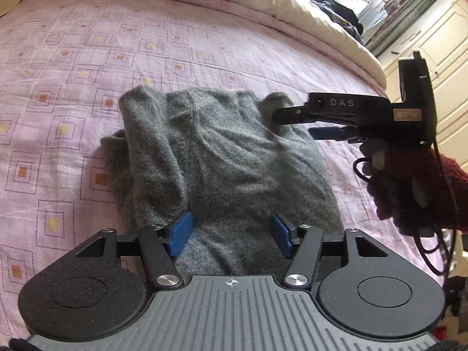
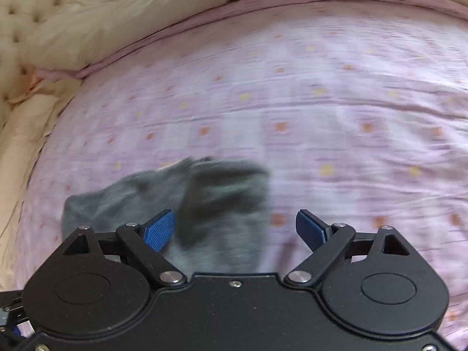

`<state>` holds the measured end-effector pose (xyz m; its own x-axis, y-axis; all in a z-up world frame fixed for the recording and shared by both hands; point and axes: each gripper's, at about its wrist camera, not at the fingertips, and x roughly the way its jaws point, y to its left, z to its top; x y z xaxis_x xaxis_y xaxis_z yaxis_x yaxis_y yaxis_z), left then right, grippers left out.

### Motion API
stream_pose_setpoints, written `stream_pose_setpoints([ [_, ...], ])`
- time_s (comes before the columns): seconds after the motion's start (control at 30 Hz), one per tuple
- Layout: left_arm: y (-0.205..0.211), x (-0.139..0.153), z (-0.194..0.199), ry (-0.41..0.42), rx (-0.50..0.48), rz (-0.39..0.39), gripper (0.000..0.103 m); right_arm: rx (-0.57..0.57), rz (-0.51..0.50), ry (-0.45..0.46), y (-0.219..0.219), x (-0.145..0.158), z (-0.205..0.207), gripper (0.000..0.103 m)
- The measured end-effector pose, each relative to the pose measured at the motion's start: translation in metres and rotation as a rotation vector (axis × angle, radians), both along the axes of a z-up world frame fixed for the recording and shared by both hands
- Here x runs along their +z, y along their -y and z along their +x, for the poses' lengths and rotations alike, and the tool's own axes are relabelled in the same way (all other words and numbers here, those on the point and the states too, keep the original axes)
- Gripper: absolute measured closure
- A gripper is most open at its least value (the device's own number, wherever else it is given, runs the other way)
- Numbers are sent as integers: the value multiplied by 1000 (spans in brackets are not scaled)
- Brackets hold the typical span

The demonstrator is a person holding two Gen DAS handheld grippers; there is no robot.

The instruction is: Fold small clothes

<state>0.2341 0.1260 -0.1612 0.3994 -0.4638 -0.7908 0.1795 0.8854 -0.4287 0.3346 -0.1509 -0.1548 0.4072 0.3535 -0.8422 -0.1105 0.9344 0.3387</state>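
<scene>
Left wrist view is showing a grey knitted garment [image 1: 222, 158] lying crumpled and partly folded on a pink bedsheet [image 1: 73, 87] patterned with small squares. The left gripper [image 1: 229, 234] is hovering over the near edge of the garment with its blue pads [image 1: 180, 232] spread wide, the knit showing between them and nothing being pinched. The right gripper [image 1: 295, 122] is reaching in from the right side, its black fingers lying at the far right corner of the garment; from this side angle I cannot tell how far apart they are standing. A hand in a dark red fuzzy sleeve [image 1: 421, 187] is holding that tool, with black cables hanging beside it. A cream duvet [image 1: 292, 5] is lying along the far edge of the bed, and white cupboards [image 1: 433, 44] are standing beyond it.

Right wrist view is blurring with motion. Here the right gripper [image 2: 235, 231] is standing spread wide and holding nothing, with the grey garment [image 2: 163, 199] lying under and beyond its left blue pad [image 2: 161, 229] and only the bedsheet [image 2: 321, 102] beside the right one. A cream tufted headboard [image 2: 17, 14] is showing at the upper left.
</scene>
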Motion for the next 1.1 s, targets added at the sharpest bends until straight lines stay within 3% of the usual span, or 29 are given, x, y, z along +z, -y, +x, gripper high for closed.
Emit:
stream_pose_setpoints([
  [0.13, -13, 14, -7, 30, 68, 7, 20, -38, 57, 39, 27, 16, -19, 9],
  [0.17, -17, 15, -10, 27, 81, 2, 19, -38, 72, 43, 32, 18, -27, 7],
  [0.43, -40, -4, -33, -99, 151, -33, 18, -35, 196, -30, 44, 7, -88, 6],
  [0.6, -41, -10, -34, -122, 158, -48, 18, -58, 283, -70, 39, 1, -117, 5],
  [0.83, -60, -5, 13, -76, 223, -92, 18, -17, 339, -119, 28, -8, -137, 3],
  [1.1, -69, -29, 76, -173, 219, -141, 18, 44, 358, -150, 11, -18, -148, 1],
])
